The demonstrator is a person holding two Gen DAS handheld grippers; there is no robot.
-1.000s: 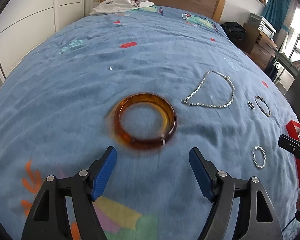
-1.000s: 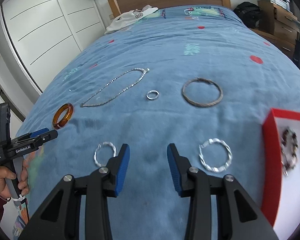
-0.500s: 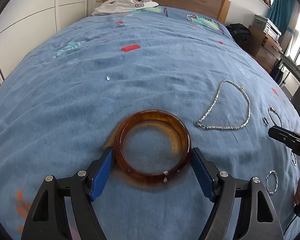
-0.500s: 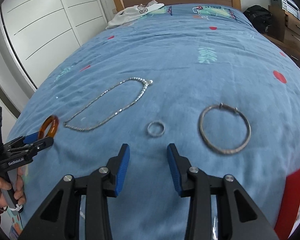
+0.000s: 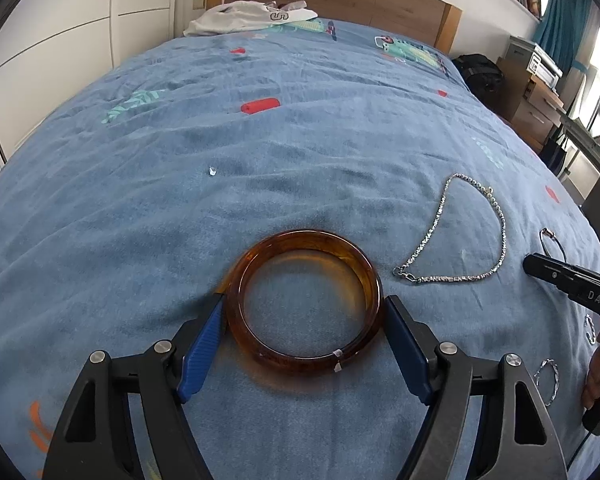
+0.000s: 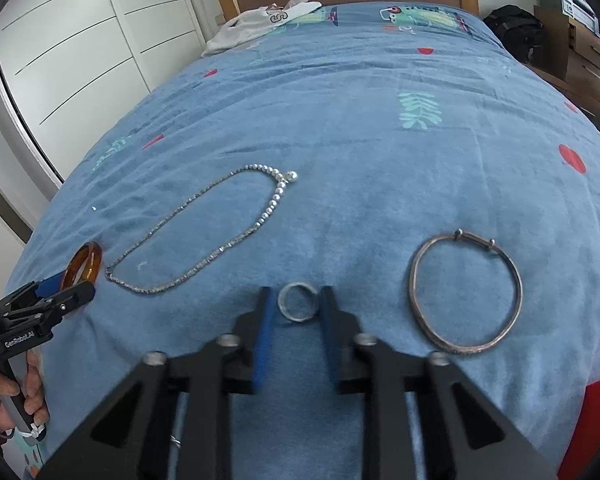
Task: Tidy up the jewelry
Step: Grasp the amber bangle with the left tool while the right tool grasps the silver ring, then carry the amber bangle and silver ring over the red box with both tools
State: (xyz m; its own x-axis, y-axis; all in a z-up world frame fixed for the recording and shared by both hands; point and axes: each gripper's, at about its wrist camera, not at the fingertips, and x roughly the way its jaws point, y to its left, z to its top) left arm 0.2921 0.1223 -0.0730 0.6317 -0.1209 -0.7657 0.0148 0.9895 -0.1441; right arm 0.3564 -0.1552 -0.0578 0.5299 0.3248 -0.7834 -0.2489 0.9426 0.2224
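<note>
An amber bangle (image 5: 304, 300) is lying flat near the bed's (image 5: 300, 140) left edge. A silver chain (image 6: 204, 236) is sprawling beside it. A small ring (image 6: 298, 301) and metal bracelet (image 6: 466, 292) are lying flat toward the foot edge.

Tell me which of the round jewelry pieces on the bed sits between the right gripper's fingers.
The small silver ring, framed by the right gripper. The thin metal bangle lies off to its right; the amber bangle is by the left gripper.
</note>
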